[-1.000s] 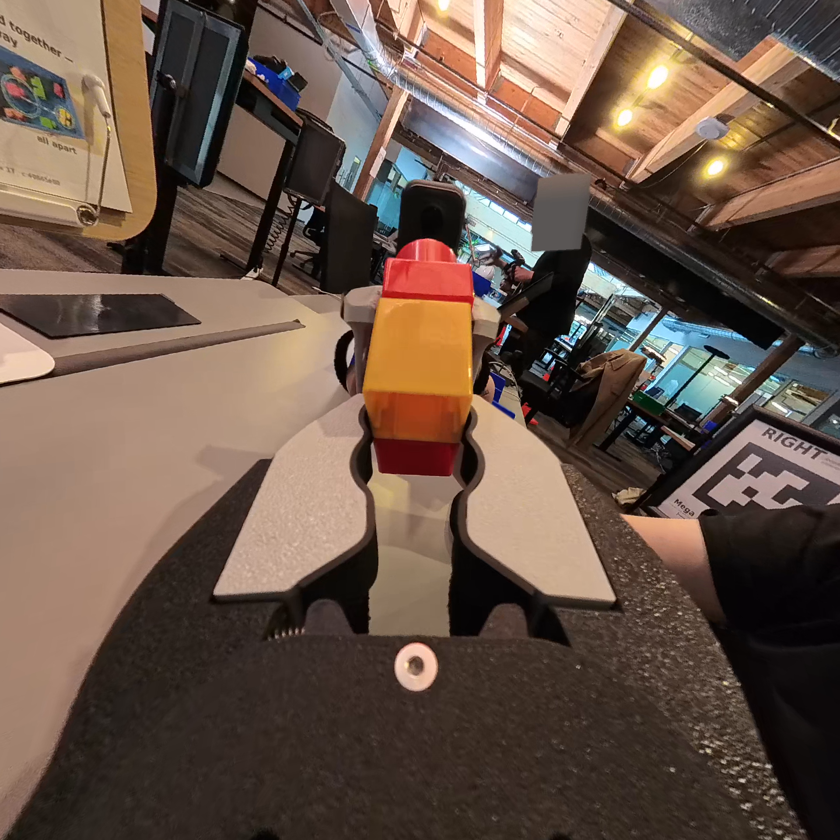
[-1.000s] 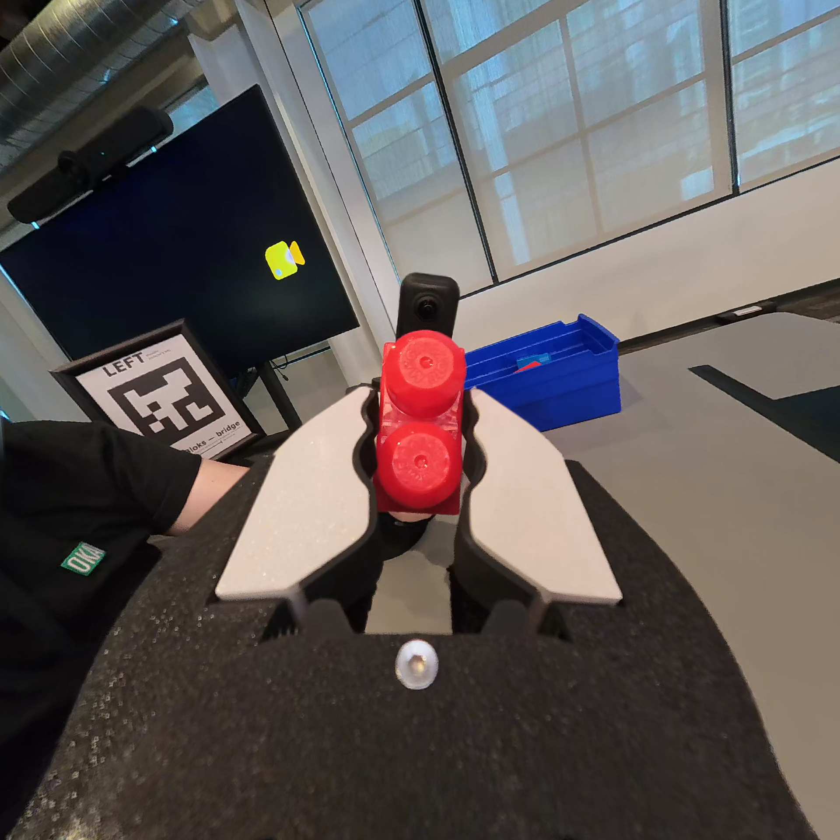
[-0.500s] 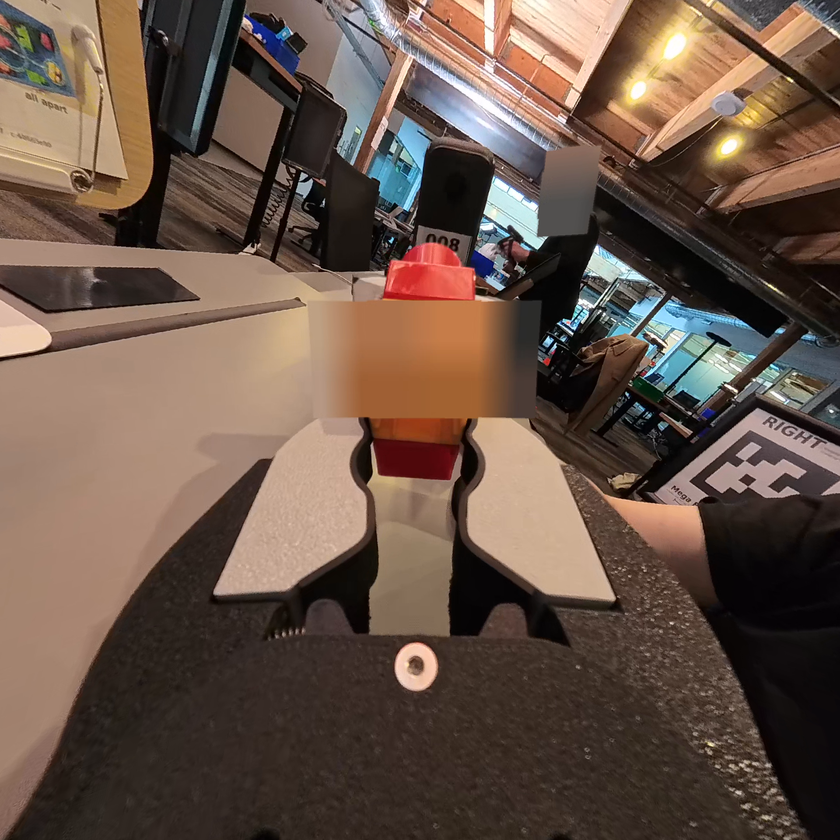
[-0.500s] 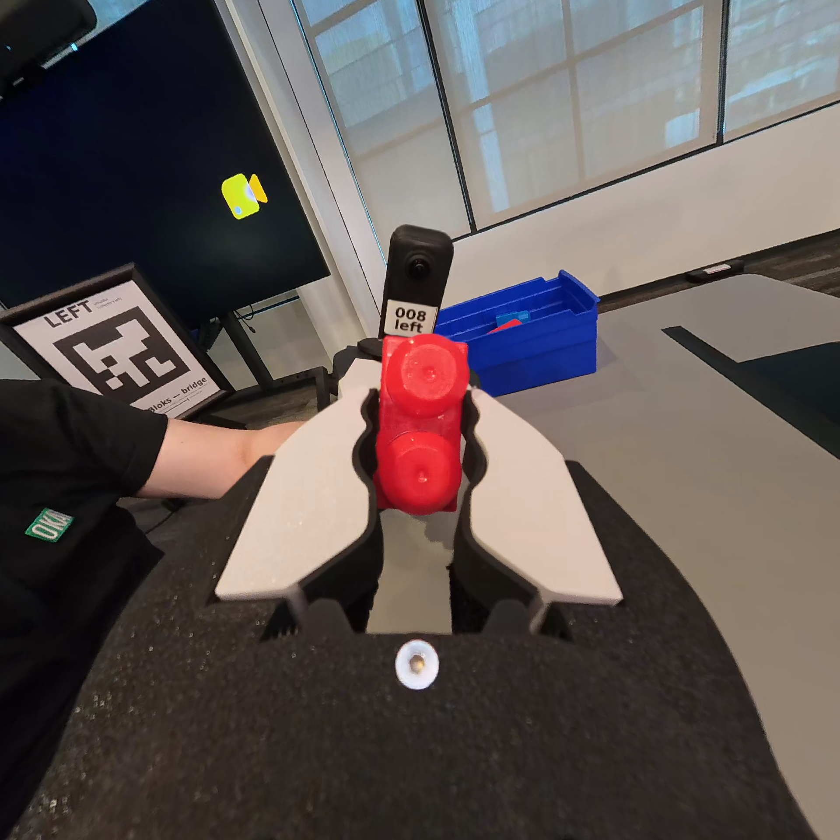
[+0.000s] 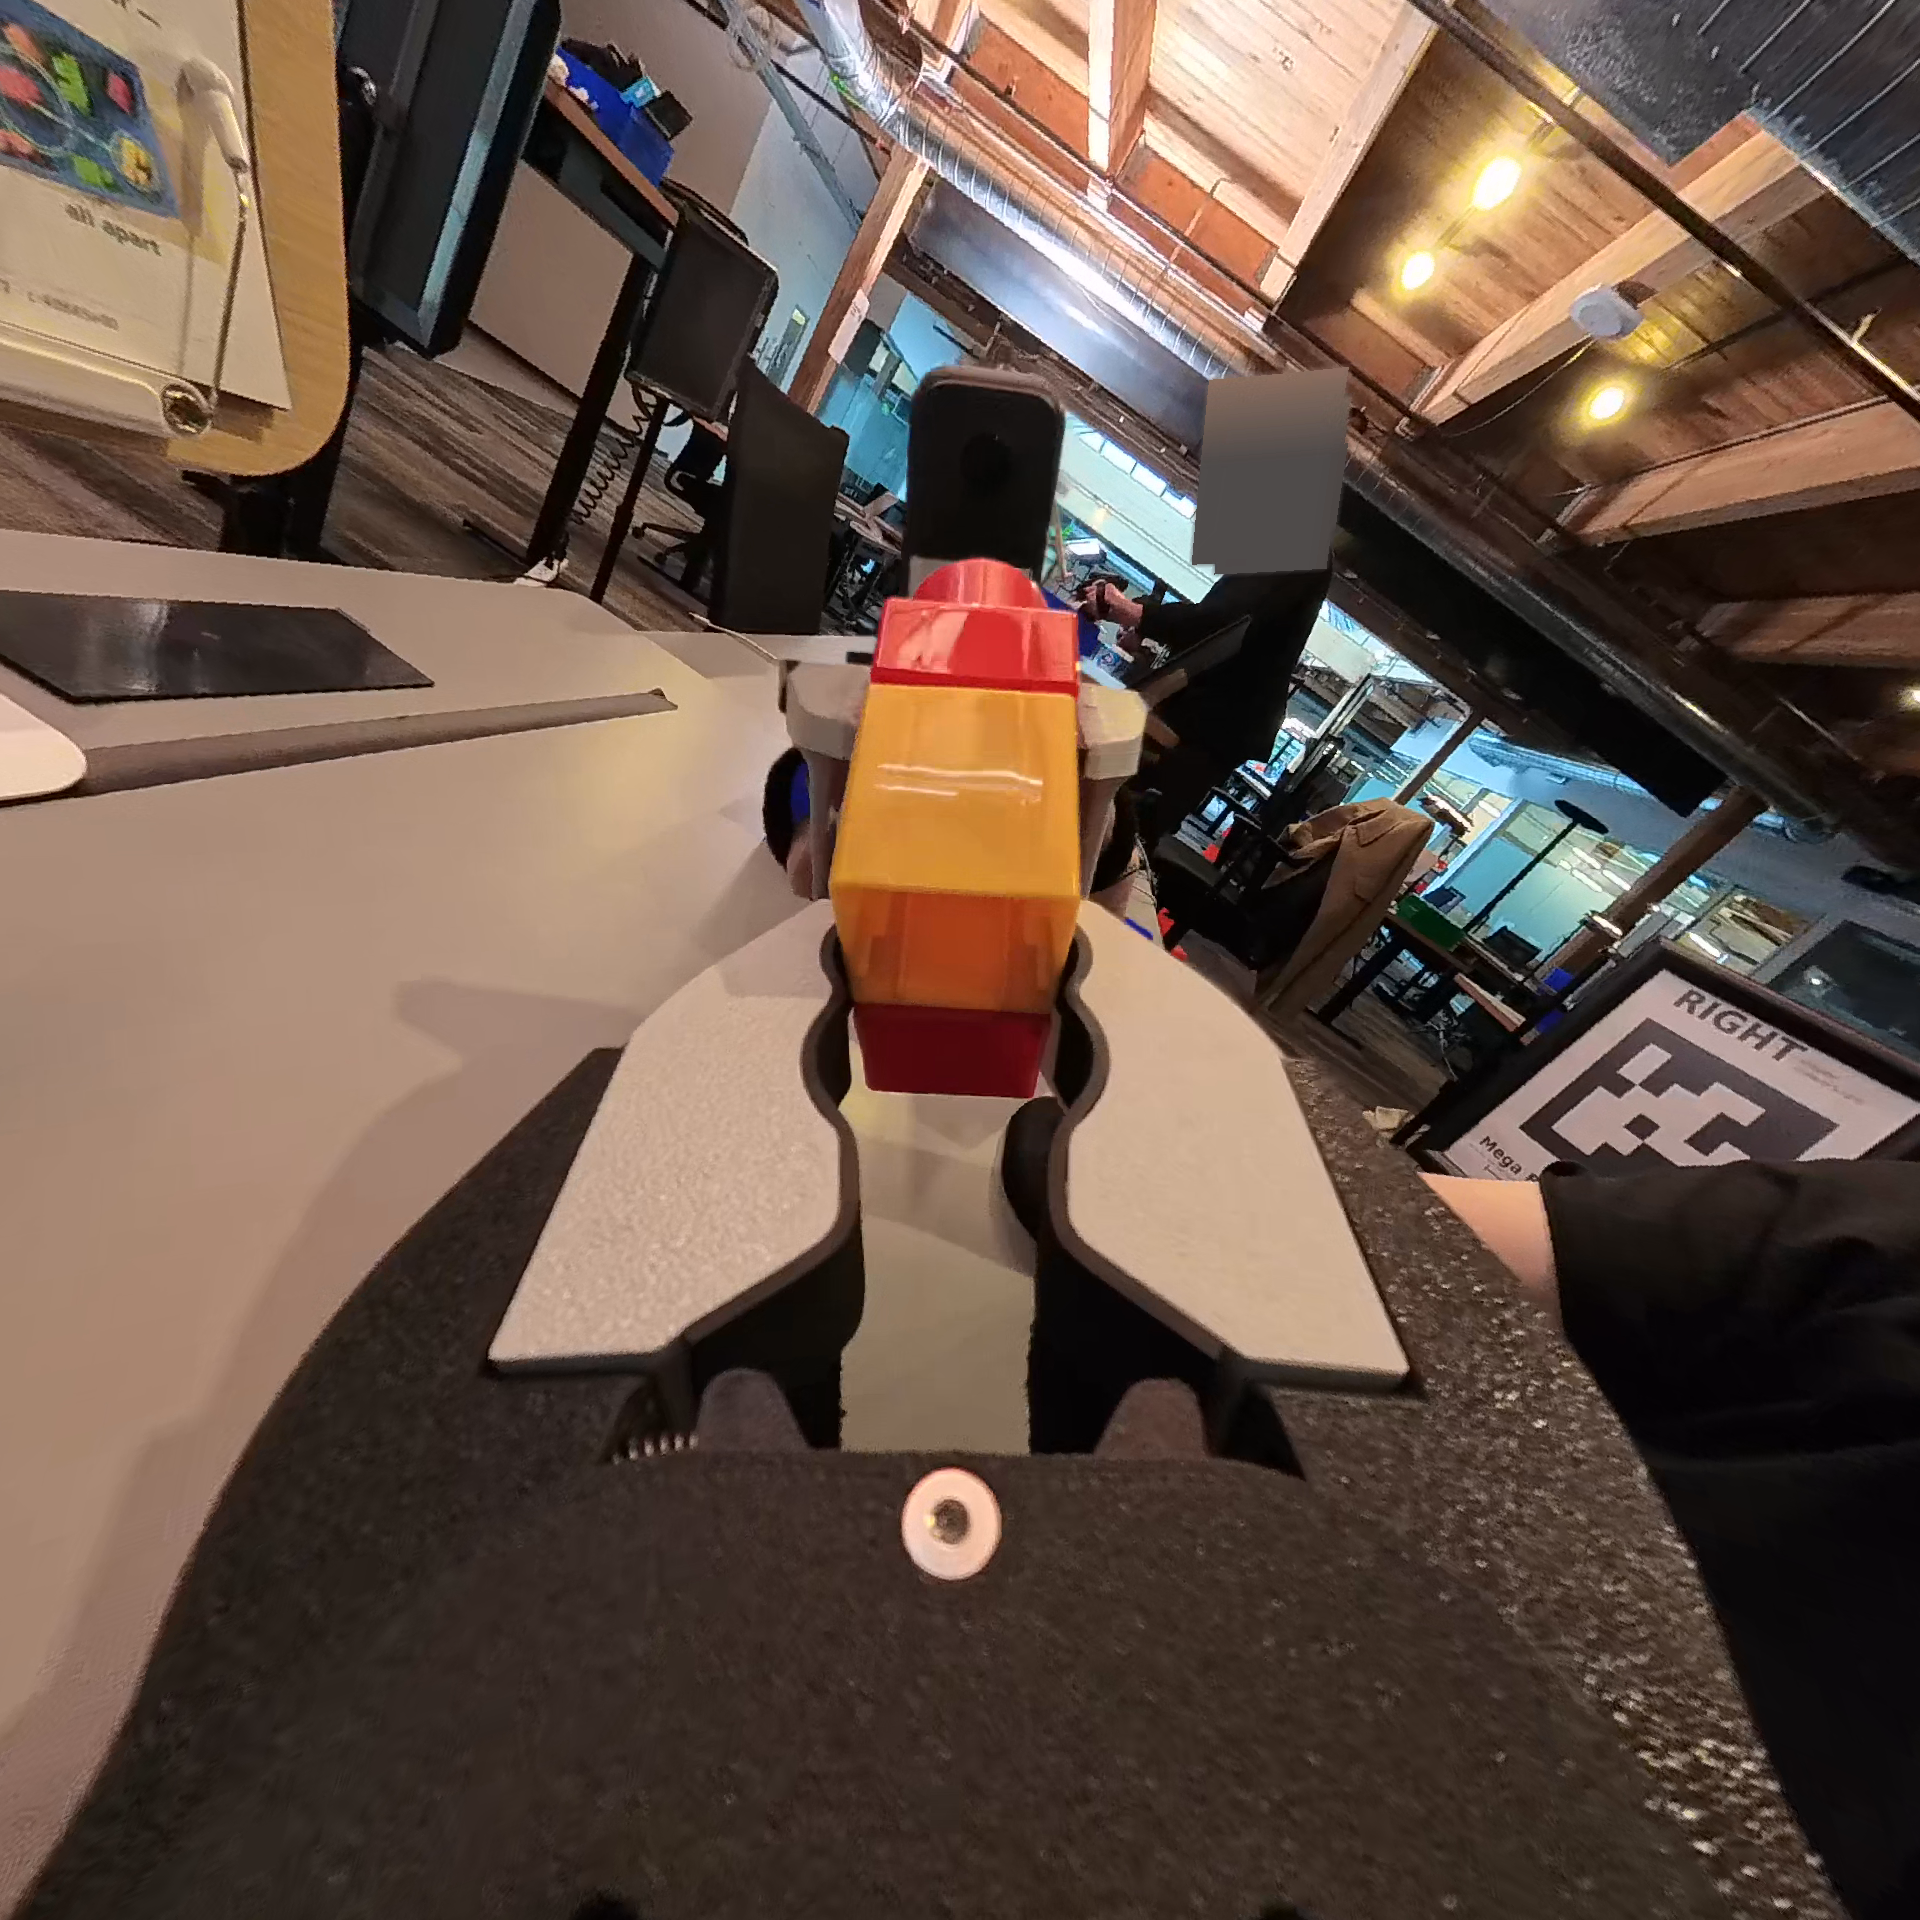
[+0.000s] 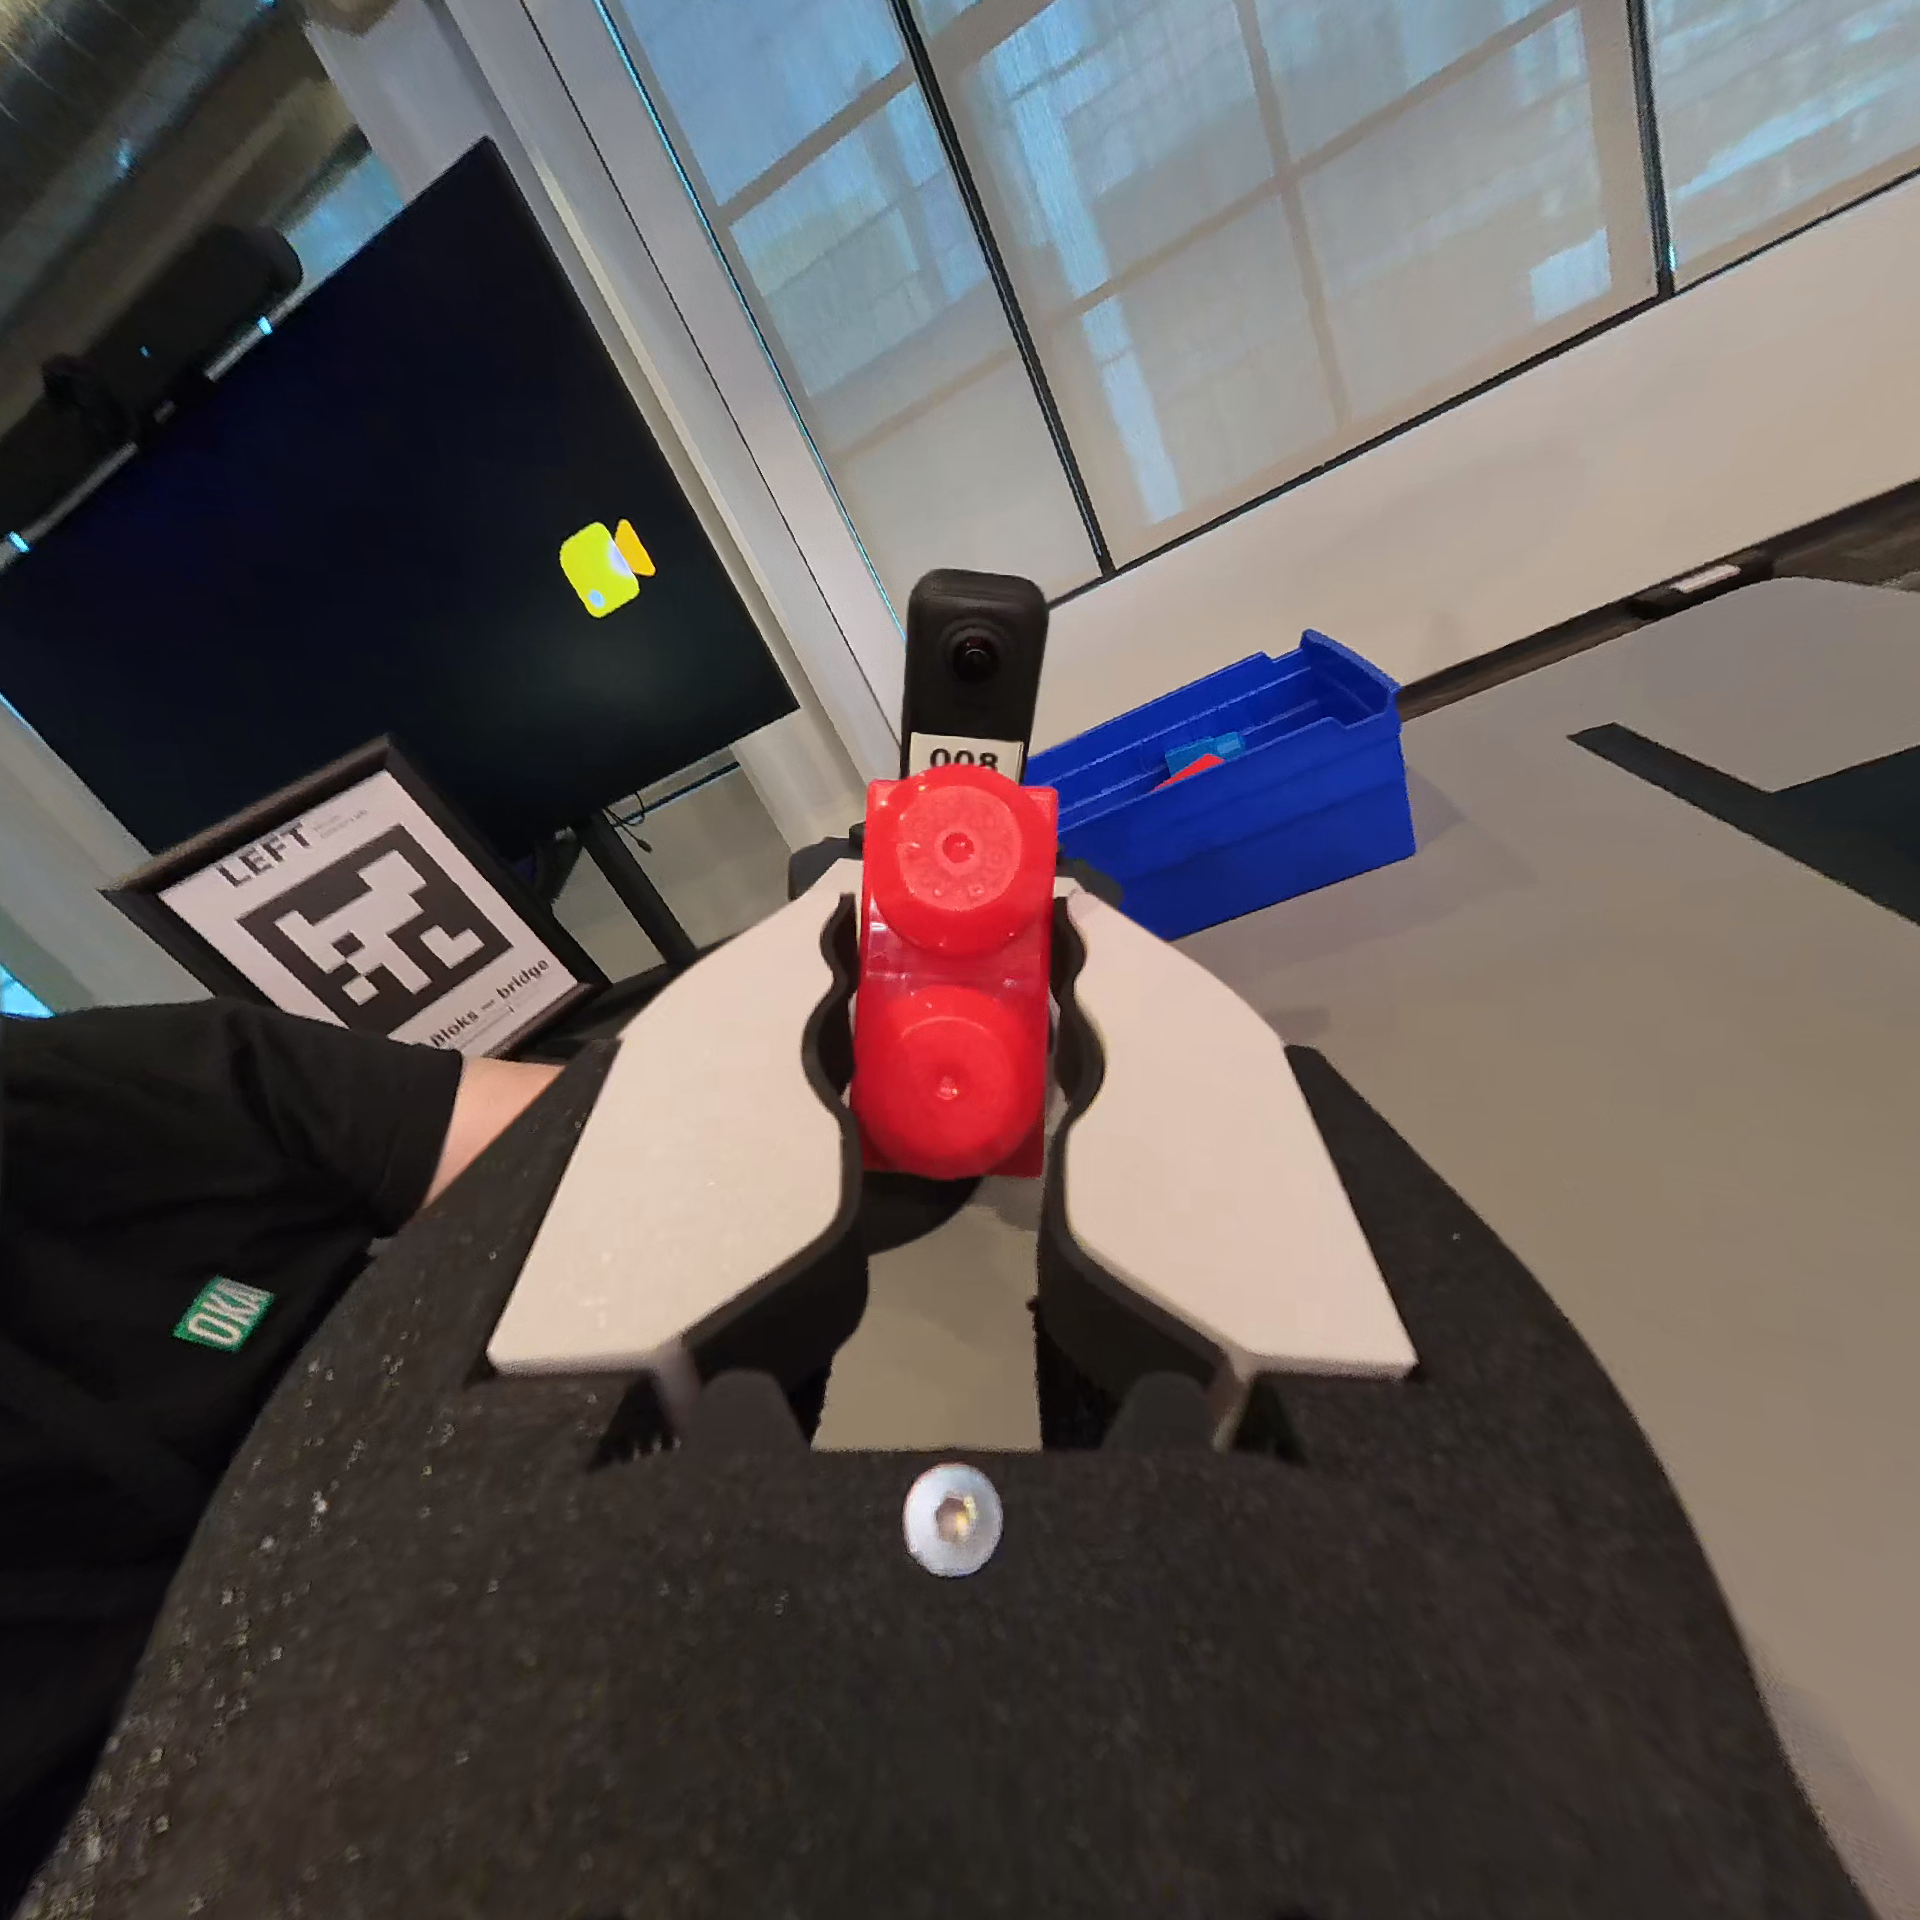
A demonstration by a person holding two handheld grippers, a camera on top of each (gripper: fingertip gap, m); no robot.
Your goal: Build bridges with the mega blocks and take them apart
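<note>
my left claw is closed tight on the yellow block. my right claw is closed tight on the red block. the blocks are stuck together up in the air over the table. i think i'm taking them apart, so next i pull straight.

I saw the stack as three joined mega blocks, held up off the table. A yellow block sat in the middle, glossy, its lower face shaded orange. A dark red block was fixed under it at the near end, and a red block with a rounded stud capped the far end. From the opposite side that red block faced me stud-first: two round studs, one above the other, each with a small dimple at its centre.
</note>
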